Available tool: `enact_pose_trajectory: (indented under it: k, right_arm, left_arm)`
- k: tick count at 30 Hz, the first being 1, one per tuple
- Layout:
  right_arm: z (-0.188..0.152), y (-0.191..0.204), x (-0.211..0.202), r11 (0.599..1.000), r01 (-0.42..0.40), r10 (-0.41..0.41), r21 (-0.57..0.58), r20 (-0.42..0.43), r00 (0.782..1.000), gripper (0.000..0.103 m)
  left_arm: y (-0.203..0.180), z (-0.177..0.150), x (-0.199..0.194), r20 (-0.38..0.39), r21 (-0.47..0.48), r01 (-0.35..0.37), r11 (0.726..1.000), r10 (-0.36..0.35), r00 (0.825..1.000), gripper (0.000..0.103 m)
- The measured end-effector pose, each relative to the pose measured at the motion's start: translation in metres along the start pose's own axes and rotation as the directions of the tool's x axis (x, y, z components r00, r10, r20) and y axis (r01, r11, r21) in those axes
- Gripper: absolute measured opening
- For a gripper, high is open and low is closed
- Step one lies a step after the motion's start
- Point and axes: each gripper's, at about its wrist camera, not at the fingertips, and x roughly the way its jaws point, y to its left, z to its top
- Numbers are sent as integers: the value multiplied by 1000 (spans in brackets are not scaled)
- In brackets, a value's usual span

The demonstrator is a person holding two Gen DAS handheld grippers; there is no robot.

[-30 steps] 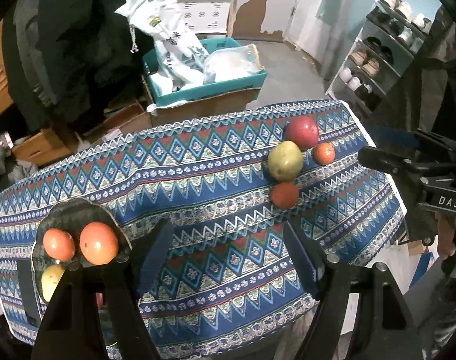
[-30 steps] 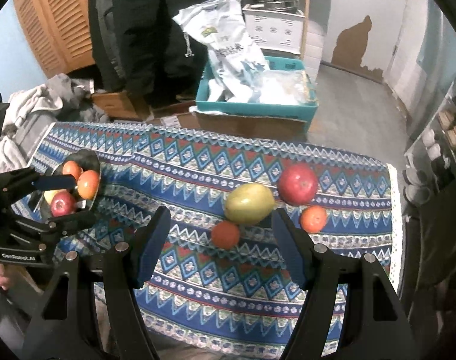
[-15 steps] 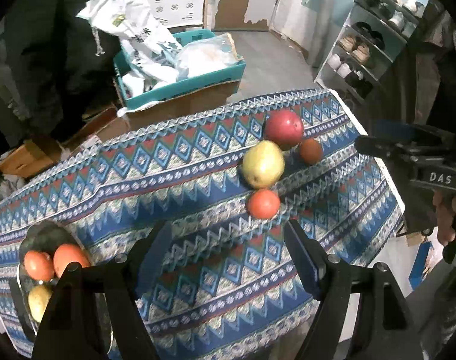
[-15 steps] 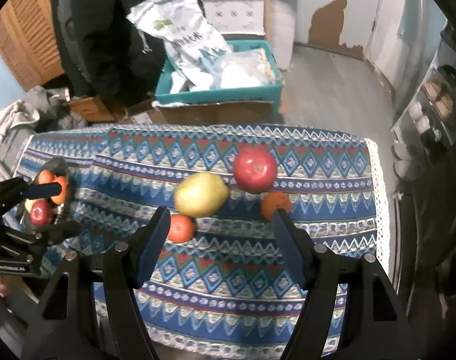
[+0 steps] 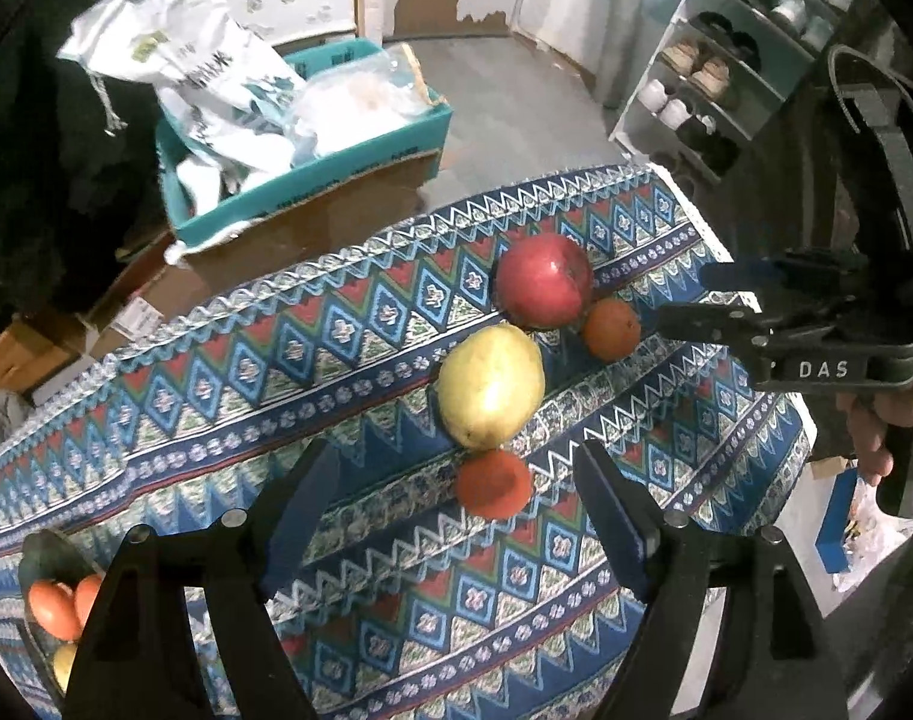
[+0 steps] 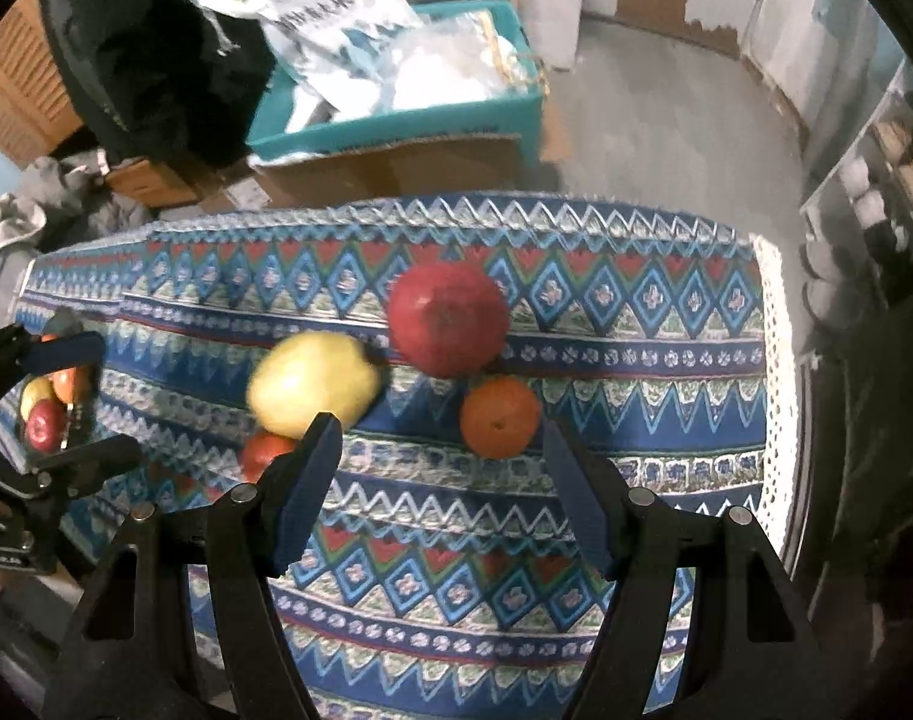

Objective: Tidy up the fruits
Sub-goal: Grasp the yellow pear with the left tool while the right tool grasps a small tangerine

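1. We count four loose fruits on the patterned tablecloth (image 5: 228,372): a red apple (image 5: 543,281), a yellow pear (image 5: 491,385), a small red-orange fruit nearest us (image 5: 493,483), which may be a tomato, and an orange (image 5: 611,330) just beside the apple.
2. Our left gripper (image 5: 456,510) is spread wide and carries nothing. The small red-orange fruit sits in line between its two fingers, slightly ahead of the tips, with the pear touching or nearly touching it just beyond.
3. Our right gripper (image 6: 441,468) is also wide open and empty. The orange (image 6: 499,417) lies just ahead of its tips, a little right of centre, with the apple (image 6: 449,319) behind it and the pear (image 6: 312,385) off toward its left finger.
4. The dark plate (image 5: 42,552) with fruits already gathered sits at the table's far left end, near the left gripper's side.
5. We judge that the left hand is better lined up on the small red-orange fruit and the right on the orange. Both are round, so no axis matters, but the pear crowds the left target and could be nudged as the fingers close.
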Motion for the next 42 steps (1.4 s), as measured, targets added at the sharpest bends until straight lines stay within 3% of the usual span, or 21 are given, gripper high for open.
enact_pose_trajectory:
  k: [8,16,24,32,35,42]
  right_arm:
    - [3,-17,42,999,-8,10,44,-45,999,71]
    - [1,-22,73,999,-1,4,35,-92,996,71]
    - [2,-25,95,999,-16,19,29,-114,993,71]
    - [9,-20,112,1000,-17,19,16,-126,992,60]
    - [10,-19,113,1000,-9,10,11,-123,992,49]
    - [7,-18,110,1000,7,-6,4,-111,994,47]
  left_arm:
    - [-2,16,51,-64,-43,30,999,-33,997,82]
    - [1,23,86,-106,-104,87,991,-98,990,82]
    - [3,25,112,-137,-112,103,988,-118,984,82]
    - [-5,28,126,-153,-95,121,988,-135,979,82]
    - [-8,25,131,-168,-80,117,990,-129,977,73]
    - [-17,21,131,-155,-31,97,995,-101,983,69]
